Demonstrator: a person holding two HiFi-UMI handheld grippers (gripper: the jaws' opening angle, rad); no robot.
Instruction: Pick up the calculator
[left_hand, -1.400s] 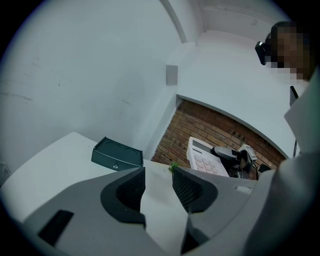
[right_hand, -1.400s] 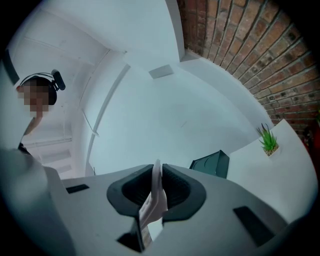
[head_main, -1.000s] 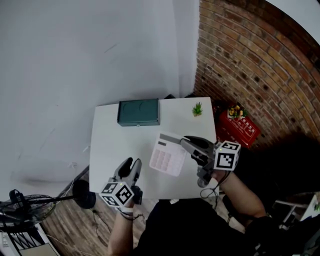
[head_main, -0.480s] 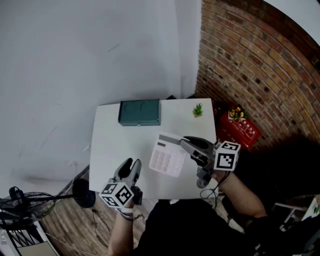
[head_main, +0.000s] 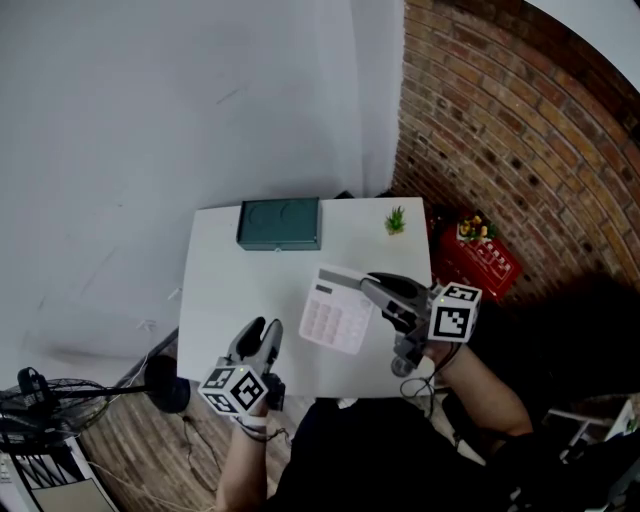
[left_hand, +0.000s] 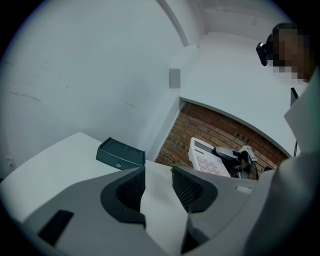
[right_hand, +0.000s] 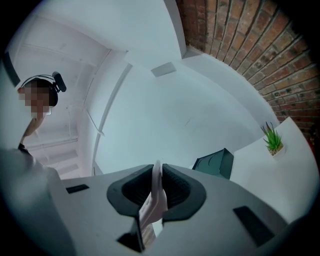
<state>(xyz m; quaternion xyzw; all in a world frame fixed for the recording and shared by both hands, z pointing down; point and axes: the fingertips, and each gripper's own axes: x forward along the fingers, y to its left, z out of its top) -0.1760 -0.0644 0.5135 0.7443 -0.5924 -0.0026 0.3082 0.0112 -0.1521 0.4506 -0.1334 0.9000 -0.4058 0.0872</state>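
Observation:
The white calculator (head_main: 336, 311) with pale pink keys hangs above the white table (head_main: 215, 280), tilted, held by its right edge. My right gripper (head_main: 364, 282) is shut on it; in the right gripper view the calculator (right_hand: 154, 202) stands edge-on, clamped between the two dark pads. My left gripper (head_main: 264, 331) sits at the table's near left edge, open, with nothing between its jaws. In the left gripper view the left gripper (left_hand: 158, 186) shows bare table in its gap, and the calculator (left_hand: 209, 159) is seen beyond, held by the other gripper.
A dark green metal box (head_main: 279, 224) lies at the table's far edge. A small potted plant (head_main: 396, 219) stands at the far right corner. A red crate (head_main: 474, 252) sits on the floor by the brick wall. A fan (head_main: 45, 410) stands at lower left.

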